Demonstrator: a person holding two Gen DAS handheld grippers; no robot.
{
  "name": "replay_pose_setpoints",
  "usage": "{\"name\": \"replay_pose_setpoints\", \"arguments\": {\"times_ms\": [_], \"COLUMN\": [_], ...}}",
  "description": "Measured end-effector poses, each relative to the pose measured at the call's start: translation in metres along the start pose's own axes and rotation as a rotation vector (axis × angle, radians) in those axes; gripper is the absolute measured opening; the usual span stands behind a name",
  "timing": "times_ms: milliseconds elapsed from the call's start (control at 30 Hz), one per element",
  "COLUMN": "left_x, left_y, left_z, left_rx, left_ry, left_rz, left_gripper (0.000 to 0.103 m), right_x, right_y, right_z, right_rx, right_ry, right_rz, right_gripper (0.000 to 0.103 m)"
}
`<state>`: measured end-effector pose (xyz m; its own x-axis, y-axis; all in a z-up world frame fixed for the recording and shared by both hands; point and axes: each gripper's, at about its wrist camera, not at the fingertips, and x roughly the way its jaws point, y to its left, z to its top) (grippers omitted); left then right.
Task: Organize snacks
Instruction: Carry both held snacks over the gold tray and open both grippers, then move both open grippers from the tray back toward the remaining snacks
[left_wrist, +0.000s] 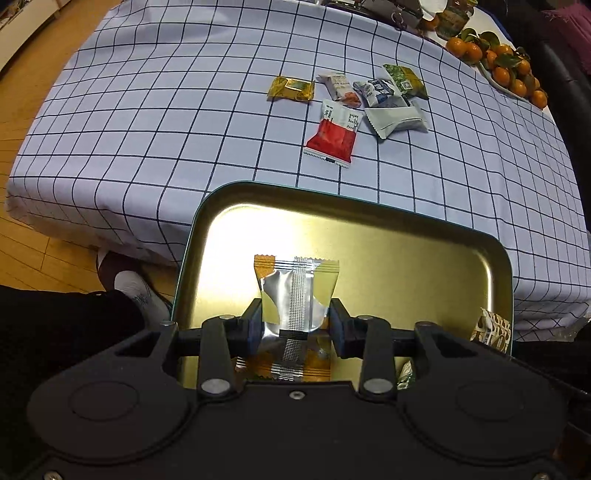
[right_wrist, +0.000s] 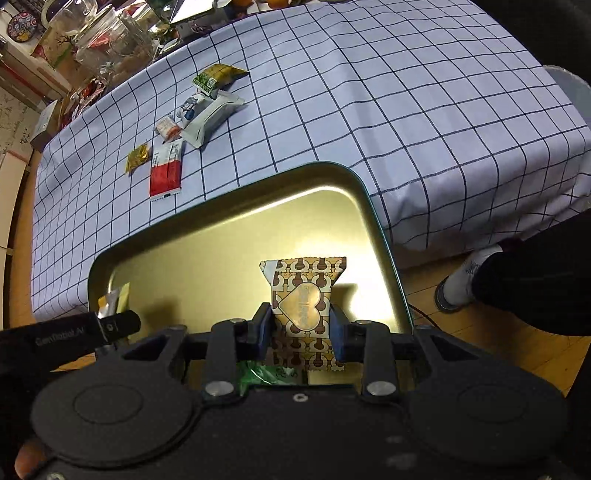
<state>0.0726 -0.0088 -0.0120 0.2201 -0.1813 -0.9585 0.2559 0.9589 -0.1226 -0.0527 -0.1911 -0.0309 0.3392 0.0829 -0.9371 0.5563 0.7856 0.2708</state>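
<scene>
Left claw (left_wrist: 295, 328) grips silver-orange packet (left_wrist: 295, 291); right claw (right_wrist: 301, 326) grips heart-print packet (right_wrist: 304, 306), lower ends hidden.

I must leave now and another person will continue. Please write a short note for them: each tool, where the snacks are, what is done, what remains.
Left tool: shut on an orange and silver packet, held over the gold tin.
Right tool: shut on a brown heart-pattern packet, also over the tin.
Done: at least one green packet is already low in the tin.
Left: release both held packets, then collect six packets from the checked cloth, including the red and white packet and the gold packet.
</scene>
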Motion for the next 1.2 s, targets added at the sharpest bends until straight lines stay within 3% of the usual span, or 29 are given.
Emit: {"name": "replay_pose_setpoints", "arguments": {"times_ms": [133, 367, 533, 800, 1000, 1200], "left_x": [-0.003, -0.013, -0.017, -0.018, -0.024, -0.032], "left_y": [-0.001, -0.008, -0.011, -0.007, -0.001, 0.001], "left_z": [-0.002, -0.007, -0.012, -0.010, 0.008, 0.041], "left_rx": [-0.005, 0.031, 0.051, 0.032, 0.043, 0.056], "left_ry": [-0.002, -0.040, -0.045, -0.002, 0.000, -0.049], "left_rz": [-0.012, -0.007, 0.028, 0.040, 0.030, 0.038], "left_gripper": [0.047, 0.047, 0.047, 0.047, 0.046, 0.046], "right_x": [-0.011, -0.022, -0.027, -0.026, -0.029, -0.035], "right_y": [0.003, 0.003, 0.006, 0.010, 0.024, 0.040], "right_z": [0.002, 0.018, 0.016, 0.014, 0.023, 0.049], "right_rx": [-0.035, -0.005, -0.021, -0.064, -0.184, -0.258], "right_ry": [-0.041, -0.042, -0.061, -0.007, -0.015, -0.039], "right_rz": [-0.012, 0.071, 0.040, 0.008, -0.058, -0.038], "right_gripper": [0.036, 0.041, 0.041, 0.041, 0.041, 0.042]}}
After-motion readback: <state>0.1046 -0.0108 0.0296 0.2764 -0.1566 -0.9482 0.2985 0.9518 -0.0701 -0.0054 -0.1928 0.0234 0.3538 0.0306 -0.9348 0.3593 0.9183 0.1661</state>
